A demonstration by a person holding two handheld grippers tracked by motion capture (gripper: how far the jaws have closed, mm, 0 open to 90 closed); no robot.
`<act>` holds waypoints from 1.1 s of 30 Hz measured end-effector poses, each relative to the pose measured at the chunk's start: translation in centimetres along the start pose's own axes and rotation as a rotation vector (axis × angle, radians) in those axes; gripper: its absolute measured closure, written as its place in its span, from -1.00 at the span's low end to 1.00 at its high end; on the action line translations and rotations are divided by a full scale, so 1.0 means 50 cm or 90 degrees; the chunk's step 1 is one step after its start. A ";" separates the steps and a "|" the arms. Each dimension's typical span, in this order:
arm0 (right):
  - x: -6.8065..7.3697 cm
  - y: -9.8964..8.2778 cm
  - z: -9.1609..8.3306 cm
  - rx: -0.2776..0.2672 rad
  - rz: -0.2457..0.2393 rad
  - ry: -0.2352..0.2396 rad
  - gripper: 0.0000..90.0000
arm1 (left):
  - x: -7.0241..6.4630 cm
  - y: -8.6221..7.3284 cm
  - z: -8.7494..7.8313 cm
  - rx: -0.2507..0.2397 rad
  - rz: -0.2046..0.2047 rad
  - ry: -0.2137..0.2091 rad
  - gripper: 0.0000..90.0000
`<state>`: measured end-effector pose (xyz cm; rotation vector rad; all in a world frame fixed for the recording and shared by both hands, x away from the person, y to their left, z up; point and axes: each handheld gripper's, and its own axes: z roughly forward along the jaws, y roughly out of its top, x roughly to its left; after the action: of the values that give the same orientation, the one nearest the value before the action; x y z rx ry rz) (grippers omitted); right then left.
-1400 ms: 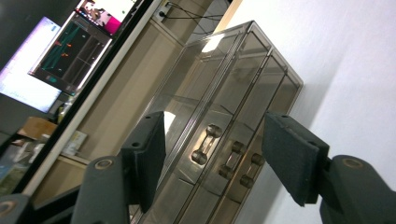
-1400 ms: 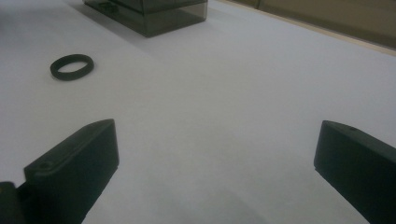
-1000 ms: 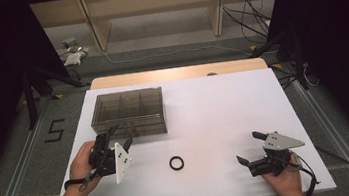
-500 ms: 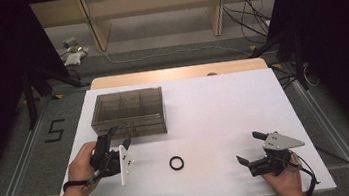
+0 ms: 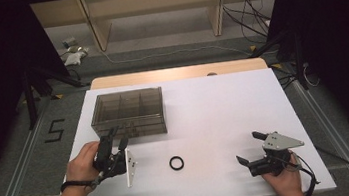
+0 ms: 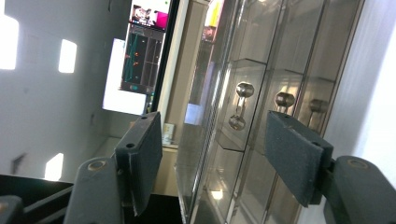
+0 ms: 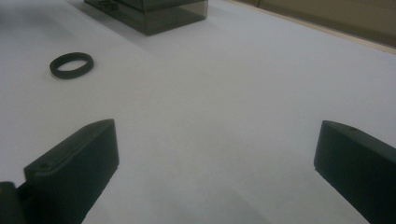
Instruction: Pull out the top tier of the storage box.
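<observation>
My left tongs [image 5: 116, 146] hang just before the near wall of the smoky clear box [image 5: 129, 111], jaws apart with nothing between them; in the left gripper view the pads [image 6: 296, 156] frame the box's front wall and its small metal latches [image 6: 243, 89], without touching. The box sits at the far left of the white bench [image 5: 214, 108]. My right tongs [image 5: 249, 149] rest wide open at the near right edge, well apart from the black ring [image 5: 176, 163], which lies between both tongs.
</observation>
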<state>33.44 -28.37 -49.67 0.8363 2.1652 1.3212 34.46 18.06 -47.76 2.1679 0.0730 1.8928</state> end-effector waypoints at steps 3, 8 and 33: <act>0.000 0.000 0.000 -0.001 0.000 -0.002 -0.98 | -0.006 0.002 0.004 0.004 0.023 0.010 -0.15; 0.000 0.000 0.000 0.001 -0.001 -0.003 -0.98 | -0.017 0.002 0.011 0.018 0.050 0.025 -0.12; 0.002 0.000 0.001 0.003 -0.004 -0.003 -0.98 | -0.058 0.010 0.044 0.072 0.107 0.064 0.00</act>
<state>33.41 -28.28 -49.71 0.8327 2.1664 1.3116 36.10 16.60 -50.72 2.2125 0.0190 2.1392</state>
